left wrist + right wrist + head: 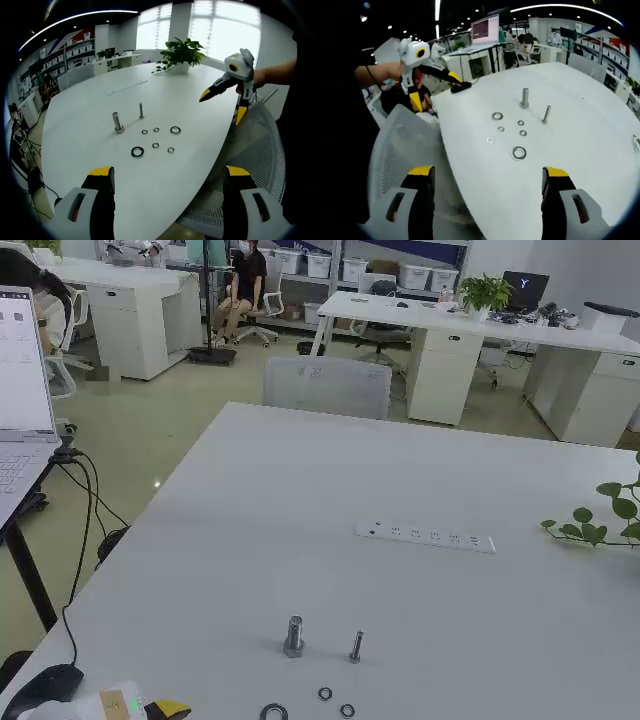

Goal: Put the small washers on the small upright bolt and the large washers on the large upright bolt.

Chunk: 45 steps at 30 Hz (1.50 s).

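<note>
On the white table [300,500] stand a large upright bolt [293,636] and a small upright bolt [356,646]. Loose washers lie in front of them; neither bolt carries one. In the left gripper view two large washers [137,151] and several small washers [155,145] lie near the large bolt [118,122] and small bolt [141,110]. My left gripper [169,172] hangs open off the table's near edge. My right gripper [487,172] is open too, above a chair, facing the bolts [525,97]. Each gripper appears in the other's view, open and holding nothing: right gripper [222,105], left gripper [437,90].
A white power strip [425,536] lies mid-table behind the bolts. A plant [600,520] reaches in at the right. A grey mesh chair back [405,145] sits below my grippers. A black mouse [45,685] rests at the table's left corner, a laptop [20,390] beside it.
</note>
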{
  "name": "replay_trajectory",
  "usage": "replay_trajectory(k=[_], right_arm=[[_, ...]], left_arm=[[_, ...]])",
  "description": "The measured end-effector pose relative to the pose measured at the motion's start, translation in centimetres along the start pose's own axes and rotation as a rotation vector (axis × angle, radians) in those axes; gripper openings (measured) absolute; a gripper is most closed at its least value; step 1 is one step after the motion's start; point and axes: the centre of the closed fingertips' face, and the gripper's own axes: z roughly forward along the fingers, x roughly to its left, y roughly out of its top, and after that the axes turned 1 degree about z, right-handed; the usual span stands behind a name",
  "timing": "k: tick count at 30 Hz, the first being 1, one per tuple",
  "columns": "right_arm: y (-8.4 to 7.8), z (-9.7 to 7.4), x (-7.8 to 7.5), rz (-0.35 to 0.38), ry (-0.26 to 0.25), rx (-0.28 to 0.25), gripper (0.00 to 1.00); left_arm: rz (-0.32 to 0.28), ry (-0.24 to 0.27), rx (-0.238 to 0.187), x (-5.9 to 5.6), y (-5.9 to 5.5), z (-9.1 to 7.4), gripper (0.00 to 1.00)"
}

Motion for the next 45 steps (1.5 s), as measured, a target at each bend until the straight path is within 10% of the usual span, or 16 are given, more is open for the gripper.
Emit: replay_trajectory(k=[18, 45], right_arm=[[0.9, 0.4, 0.7, 0.054, 0.036, -0.050, 1.00], [1.1, 0.9, -0.5, -0.010, 0.014, 0.023, 0.91]], left_arm=[[0.005, 0.002, 0.016, -0.2, 0.0, -0.1, 0.94], [0.001, 0.000, 0.021, 0.0, -0.1, 0.1, 0.92]])
